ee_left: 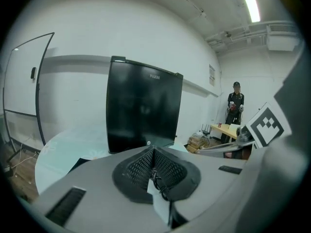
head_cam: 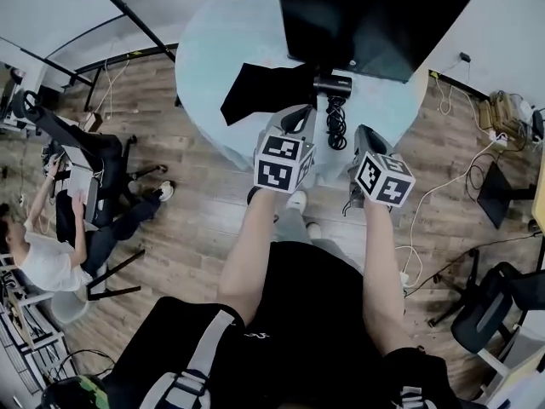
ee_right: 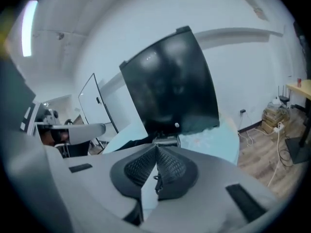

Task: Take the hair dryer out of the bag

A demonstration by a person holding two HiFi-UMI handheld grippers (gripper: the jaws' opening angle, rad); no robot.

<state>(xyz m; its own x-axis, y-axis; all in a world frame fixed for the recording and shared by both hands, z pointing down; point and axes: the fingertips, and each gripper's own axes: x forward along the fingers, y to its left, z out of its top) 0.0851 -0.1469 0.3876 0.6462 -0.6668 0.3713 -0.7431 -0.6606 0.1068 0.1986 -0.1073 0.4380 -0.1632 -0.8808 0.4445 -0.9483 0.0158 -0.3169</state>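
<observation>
A black hair dryer is seen lying out on the round pale-blue table, just right of the flat black fabric bag, with its coiled black cord nearer. The left gripper and right gripper are held over the table's near edge, jaws pressed together, nothing gripped. A large black screen stands at the far side.
</observation>
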